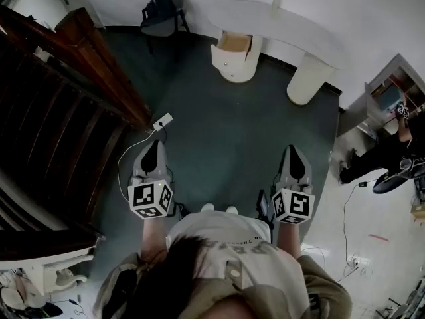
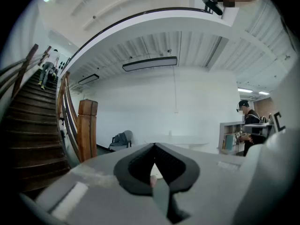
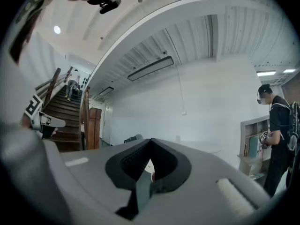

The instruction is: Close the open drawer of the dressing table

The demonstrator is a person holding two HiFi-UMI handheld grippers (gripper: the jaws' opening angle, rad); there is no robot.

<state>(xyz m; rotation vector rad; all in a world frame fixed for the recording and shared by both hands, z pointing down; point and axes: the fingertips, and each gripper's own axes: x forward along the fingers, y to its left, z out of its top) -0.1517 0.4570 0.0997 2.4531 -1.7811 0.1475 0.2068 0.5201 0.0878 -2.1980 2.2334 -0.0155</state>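
The task is at its very first step, the approach. The person stands on the dark floor [image 1: 226, 125], well apart from the white dressing table [image 1: 285, 18], which is by the far wall at the top of the head view. The drawer [image 1: 234, 43] sits in the left of its two round pedestals and is pulled out toward the room, so it is open and not yet touched.

The left gripper [image 1: 154, 143] and the right gripper [image 1: 294, 150] are held low, near the body, and point about level toward the dressing table. In the left gripper view the fingers [image 2: 138, 167] are fully together with nothing between them. The right gripper view shows the same, so both are empty.

In my judgement, the next move is to walk forward until the drawer front is within reach. Then one gripper is set against the front (closed fingers are enough, because a push needs no grasp) and pressed straight into the pedestal. A slanted push could make the drawer jam.

The inside of the drawer shows a light wood colour. It seems empty, but it is too small in the head view to be sure. A chair [image 1: 164, 12] with a dark bag stands to the left of the dressing table, away from the path.
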